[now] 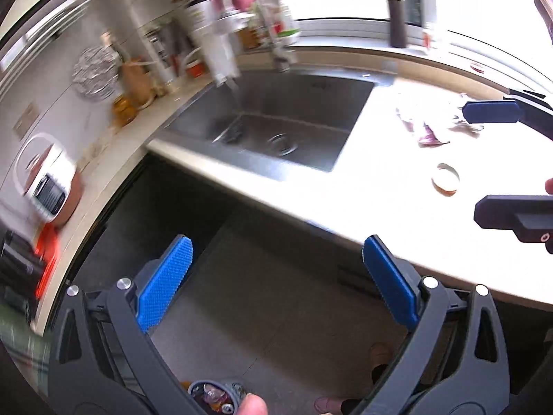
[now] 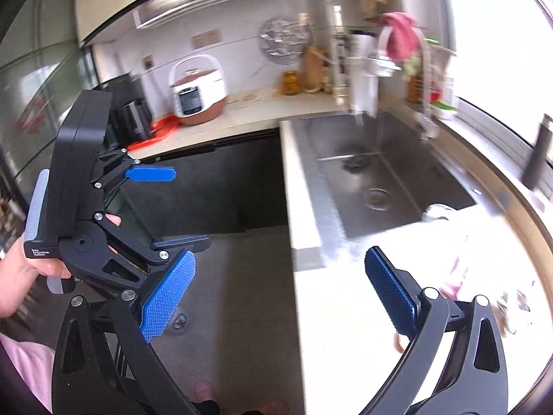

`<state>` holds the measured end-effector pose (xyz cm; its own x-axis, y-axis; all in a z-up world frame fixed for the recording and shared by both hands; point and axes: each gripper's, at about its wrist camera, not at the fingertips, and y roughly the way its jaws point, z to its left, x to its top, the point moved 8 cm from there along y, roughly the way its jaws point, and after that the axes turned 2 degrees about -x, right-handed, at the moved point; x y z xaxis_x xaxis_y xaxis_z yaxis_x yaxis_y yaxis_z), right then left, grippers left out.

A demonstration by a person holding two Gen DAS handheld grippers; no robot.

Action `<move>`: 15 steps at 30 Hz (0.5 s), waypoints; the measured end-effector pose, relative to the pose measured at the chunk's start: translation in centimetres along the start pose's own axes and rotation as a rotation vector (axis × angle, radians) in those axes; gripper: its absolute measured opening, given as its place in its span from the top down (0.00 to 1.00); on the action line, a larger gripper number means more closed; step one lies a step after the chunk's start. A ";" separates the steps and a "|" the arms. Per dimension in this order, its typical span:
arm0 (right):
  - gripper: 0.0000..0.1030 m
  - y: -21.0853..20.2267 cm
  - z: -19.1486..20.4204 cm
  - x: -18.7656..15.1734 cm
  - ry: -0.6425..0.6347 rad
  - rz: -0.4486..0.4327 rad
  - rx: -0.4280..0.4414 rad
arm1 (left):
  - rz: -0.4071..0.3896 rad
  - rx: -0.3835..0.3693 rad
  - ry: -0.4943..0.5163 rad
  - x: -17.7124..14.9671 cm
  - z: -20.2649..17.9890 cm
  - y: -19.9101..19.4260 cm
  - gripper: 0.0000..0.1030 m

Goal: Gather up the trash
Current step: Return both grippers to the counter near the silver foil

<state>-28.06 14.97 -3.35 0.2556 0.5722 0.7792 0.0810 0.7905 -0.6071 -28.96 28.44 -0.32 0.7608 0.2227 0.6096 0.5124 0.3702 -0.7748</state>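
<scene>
Crumpled wrappers and scraps [image 1: 432, 124] lie on the white counter right of the sink, with a tape ring [image 1: 446, 179] nearer the edge. In the right wrist view the same scraps [image 2: 484, 276] are blurred and washed out. My left gripper [image 1: 276, 276] is open and empty, held over the floor in front of the counter edge. My right gripper [image 2: 280, 287] is open and empty, straddling the counter's front edge; it shows in the left wrist view [image 1: 484, 162] near the scraps. The left gripper shows in the right wrist view [image 2: 169, 207], open.
A steel sink [image 1: 276, 128] with a faucet [image 1: 224, 34] sits mid-counter. A dark bottle [image 1: 396, 19] stands on the sill. A rice cooker [image 2: 198, 91] and black appliance [image 2: 133, 110] stand on the left counter. A small bin with trash [image 1: 214, 394] is at the bottom edge.
</scene>
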 end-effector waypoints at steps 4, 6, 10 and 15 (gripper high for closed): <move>0.05 -2.3 -4.1 -1.4 0.055 -0.009 -0.060 | -0.013 -0.047 0.047 2.3 -3.9 1.0 0.06; 0.05 -3.3 -5.9 -2.1 0.086 -0.011 -0.090 | -0.010 -0.074 0.065 3.3 -5.6 1.4 0.06; 0.05 -5.1 -9.1 -3.6 0.153 -0.026 -0.127 | -0.020 -0.102 0.110 4.7 -9.0 2.0 0.06; 0.05 -6.9 -11.8 -5.9 0.196 -0.015 -0.183 | -0.019 -0.145 0.139 6.1 -12.4 2.8 0.06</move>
<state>-18.73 3.56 -5.64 0.4329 0.4933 0.7545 0.2545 0.7360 -0.6273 -17.97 19.67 -0.80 0.7933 0.0864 0.6027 0.5712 0.2368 -0.7859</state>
